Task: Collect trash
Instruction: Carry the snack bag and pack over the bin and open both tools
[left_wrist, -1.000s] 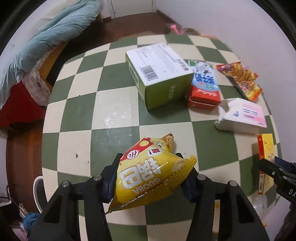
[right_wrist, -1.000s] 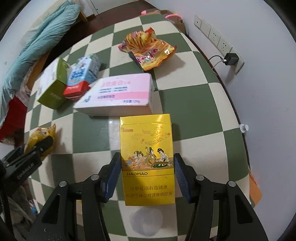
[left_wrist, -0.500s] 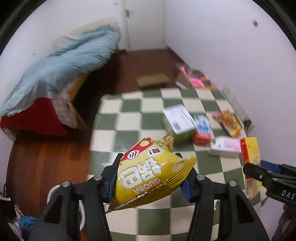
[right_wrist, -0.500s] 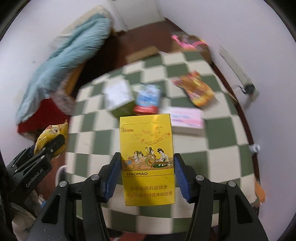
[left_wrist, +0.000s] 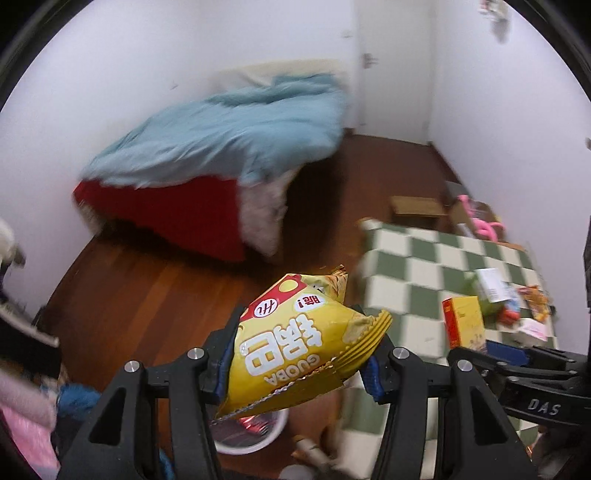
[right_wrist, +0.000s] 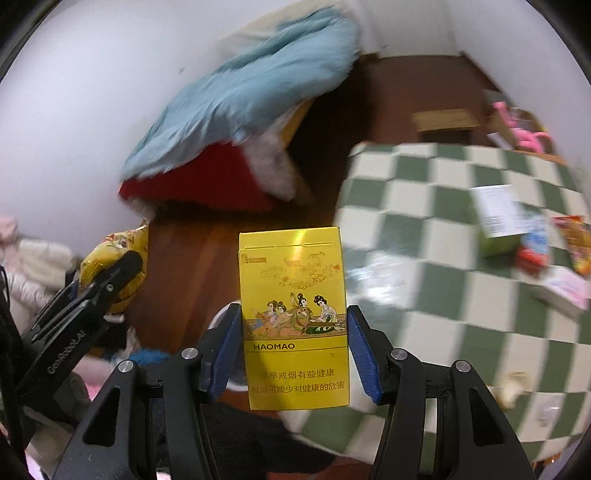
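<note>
My left gripper is shut on a yellow GUOBA snack bag and holds it in the air over the wooden floor, left of the table. My right gripper is shut on a yellow HAOMAO cigarette box, also lifted, near the table's left edge. The box also shows in the left wrist view, the snack bag in the right wrist view. A white trash bin stands on the floor below the bag, mostly hidden by it.
The green-and-white checkered table holds a green box, a red-and-blue carton, an orange snack bag and a pink-white pack. A bed with a blue blanket stands behind. Clothes lie at left.
Both grippers have lifted off the table with their items and swung left, away from it and over the floor. The bin has come into view under the left gripper.
</note>
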